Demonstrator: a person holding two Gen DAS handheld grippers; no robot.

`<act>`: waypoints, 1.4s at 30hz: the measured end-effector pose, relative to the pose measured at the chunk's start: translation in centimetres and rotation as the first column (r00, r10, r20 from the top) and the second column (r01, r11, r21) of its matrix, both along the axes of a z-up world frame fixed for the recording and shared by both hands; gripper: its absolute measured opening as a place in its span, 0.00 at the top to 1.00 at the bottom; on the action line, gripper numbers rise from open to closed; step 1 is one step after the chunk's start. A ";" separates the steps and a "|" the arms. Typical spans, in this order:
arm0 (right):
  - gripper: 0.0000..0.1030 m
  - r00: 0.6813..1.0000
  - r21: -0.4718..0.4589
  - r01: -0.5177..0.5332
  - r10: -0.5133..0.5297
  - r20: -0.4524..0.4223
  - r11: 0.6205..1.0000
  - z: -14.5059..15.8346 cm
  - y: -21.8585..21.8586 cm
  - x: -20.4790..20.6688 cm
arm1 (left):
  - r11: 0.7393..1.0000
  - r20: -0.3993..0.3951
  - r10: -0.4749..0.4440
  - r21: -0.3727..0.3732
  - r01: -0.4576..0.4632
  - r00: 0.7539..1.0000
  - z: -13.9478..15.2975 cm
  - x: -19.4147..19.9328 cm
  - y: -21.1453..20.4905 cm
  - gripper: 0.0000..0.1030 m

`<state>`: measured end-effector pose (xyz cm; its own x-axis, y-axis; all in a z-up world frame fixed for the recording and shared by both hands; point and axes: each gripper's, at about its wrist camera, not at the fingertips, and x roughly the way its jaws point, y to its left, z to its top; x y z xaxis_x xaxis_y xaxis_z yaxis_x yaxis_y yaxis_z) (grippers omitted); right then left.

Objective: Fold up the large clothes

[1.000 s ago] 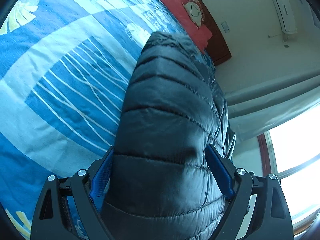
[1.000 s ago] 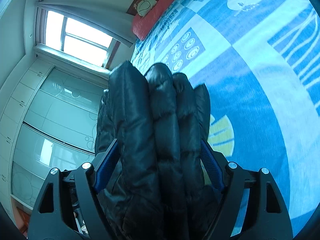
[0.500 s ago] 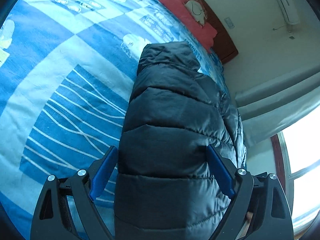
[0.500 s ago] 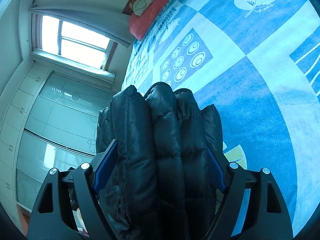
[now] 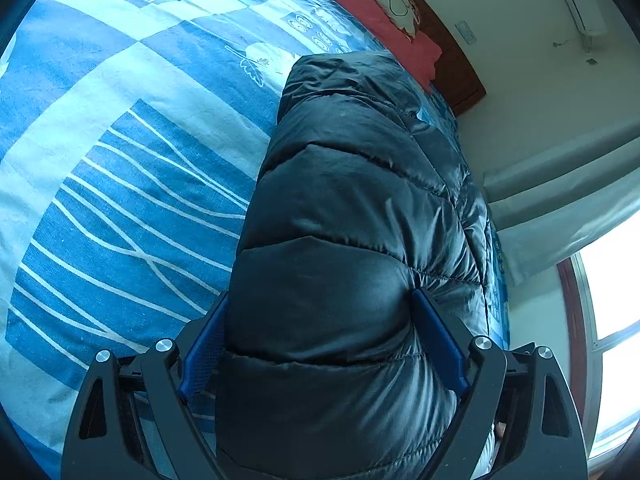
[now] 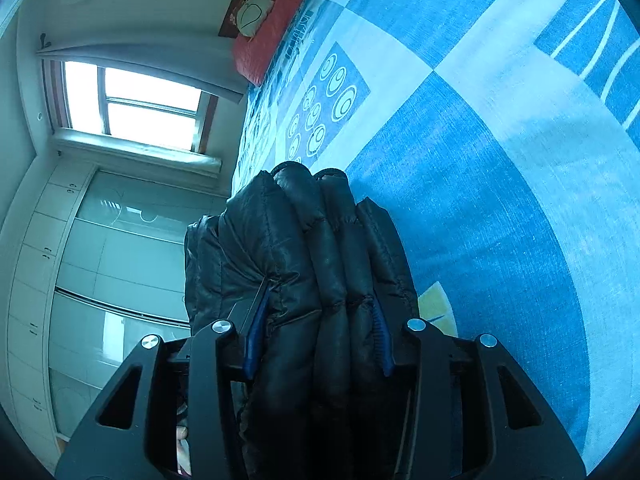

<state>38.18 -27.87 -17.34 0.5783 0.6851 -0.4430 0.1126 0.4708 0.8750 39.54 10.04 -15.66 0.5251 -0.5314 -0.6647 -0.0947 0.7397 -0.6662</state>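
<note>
A black quilted puffer jacket point(image 5: 344, 216) fills the middle of the left wrist view, stretched away over the blue patterned bed cover point(image 5: 120, 184). My left gripper point(image 5: 320, 300) is shut on a thick fold of it, its blue pads pressed into both sides. In the right wrist view the jacket point(image 6: 304, 264) is bunched in several puffed layers, and my right gripper point(image 6: 316, 300) is shut on that bundle. The fabric hides most of both grippers' fingers.
The bed cover point(image 6: 500, 160) spreads wide to the right in the right wrist view. A red pillow point(image 5: 384, 28) and wooden headboard point(image 5: 452, 64) lie at the bed's far end. A window point(image 6: 136, 104) and wardrobe doors point(image 6: 100, 264) are beyond the bed edge.
Both grippers have lifted and tilted, so more bed shows. The right gripper's jaws have closed tighter on the bunched jacket. The left grip is unchanged.
</note>
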 end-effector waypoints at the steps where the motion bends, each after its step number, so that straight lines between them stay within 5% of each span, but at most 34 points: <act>1: 0.59 1.000 0.015 0.002 -0.002 0.001 1.000 -0.2 -0.1 -0.1 | 1.000 0.001 0.001 0.001 -0.001 1.000 0.0 0.0 0.0 0.15; 6: 0.58 1.000 0.045 0.004 -0.005 0.016 0.999 -0.5 -0.5 -0.4 | 1.000 0.007 -0.003 -0.007 0.003 1.000 0.0 -0.1 0.2 0.15; 18: 0.37 0.999 0.044 0.048 -0.048 0.009 0.998 0.6 -1.9 -3.7 | 1.000 0.018 0.003 0.022 -0.003 1.000 1.8 -1.1 1.2 0.15; 31: 0.34 0.980 0.040 0.193 -0.191 -0.061 0.980 0.7 -4.7 -9.0 | 0.980 0.071 0.012 0.197 -0.026 0.997 4.9 -7.0 1.4 0.15; 42: 0.31 0.975 -0.246 0.217 -0.220 0.017 0.944 5.8 -3.1 -16.8 | 0.943 0.171 -0.013 0.330 -0.045 0.985 7.8 -14.6 -0.4 0.15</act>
<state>21.35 -30.95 -11.49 0.6959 0.4117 -0.5884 0.2457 0.6334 0.7338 24.95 9.62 -7.82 0.6515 -0.2866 -0.7025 -0.0162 0.9205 -0.3905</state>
